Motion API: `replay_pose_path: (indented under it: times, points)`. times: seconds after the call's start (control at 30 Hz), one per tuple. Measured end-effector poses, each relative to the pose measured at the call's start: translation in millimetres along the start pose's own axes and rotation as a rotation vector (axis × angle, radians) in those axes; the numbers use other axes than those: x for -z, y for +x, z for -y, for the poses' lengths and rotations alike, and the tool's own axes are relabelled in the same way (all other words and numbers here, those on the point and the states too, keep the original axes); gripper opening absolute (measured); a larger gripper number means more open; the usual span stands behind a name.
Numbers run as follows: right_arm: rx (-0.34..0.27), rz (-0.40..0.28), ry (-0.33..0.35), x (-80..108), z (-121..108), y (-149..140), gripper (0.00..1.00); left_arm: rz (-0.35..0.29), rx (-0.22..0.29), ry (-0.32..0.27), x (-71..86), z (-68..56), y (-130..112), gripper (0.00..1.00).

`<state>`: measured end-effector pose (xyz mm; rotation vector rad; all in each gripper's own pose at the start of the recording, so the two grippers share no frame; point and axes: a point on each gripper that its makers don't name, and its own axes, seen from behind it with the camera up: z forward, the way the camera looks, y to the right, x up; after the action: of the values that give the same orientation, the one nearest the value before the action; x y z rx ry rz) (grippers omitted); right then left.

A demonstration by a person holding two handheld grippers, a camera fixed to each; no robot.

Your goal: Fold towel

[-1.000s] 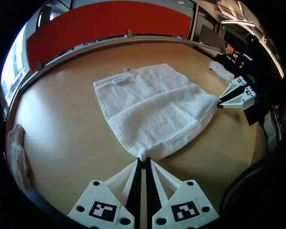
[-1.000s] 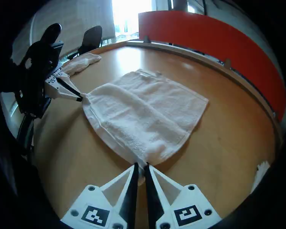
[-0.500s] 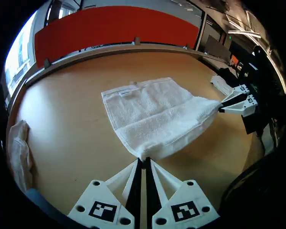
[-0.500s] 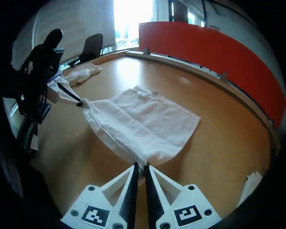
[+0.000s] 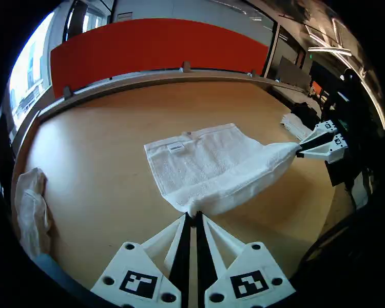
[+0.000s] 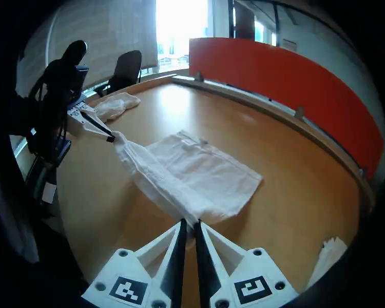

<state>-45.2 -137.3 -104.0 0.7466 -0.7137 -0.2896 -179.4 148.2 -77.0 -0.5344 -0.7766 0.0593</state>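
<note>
A white towel (image 5: 213, 167) lies partly on the wooden table (image 5: 100, 154), its near edge lifted and stretched between the two grippers. My left gripper (image 5: 193, 215) is shut on one near corner. The right gripper (image 5: 298, 151) shows at the right of the left gripper view, pinching the other corner. In the right gripper view the same towel (image 6: 192, 172) hangs from my right gripper (image 6: 189, 222), which is shut on its corner, and the left gripper (image 6: 110, 137) holds the far corner at the left. The towel's far half still rests flat on the table.
A crumpled white cloth (image 5: 31, 210) lies at the table's left edge, seen also as a cloth (image 6: 113, 105) near the chairs (image 6: 126, 64). More folded white cloth (image 5: 294, 123) sits at the right. A red partition (image 5: 156, 46) runs behind the table.
Both grippers have risen and pulled back, lifting the towel's near edge off the table. The towel now looks smaller and its front half hangs taut between the two held corners.
</note>
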Motion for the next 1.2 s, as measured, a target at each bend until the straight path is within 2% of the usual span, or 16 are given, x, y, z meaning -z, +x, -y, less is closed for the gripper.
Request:
replay_pose_path:
  times: [0.43,0.87,1.2]
  points:
    - [0.006,-0.028,0.001,23.5,0,23,0.12,-0.047,0.02,-0.002,22.6,-2.5,26,0.07]
    - [0.018,-0.045,-0.001,40.9,-1,39,0.12,-0.065,0.023,-0.005,36.8,-5.1,41,0.07]
    - [0.007,-0.06,-0.008,48.8,-2,50,0.12,-0.085,0.059,-0.009,49.0,-8.5,51,0.07]
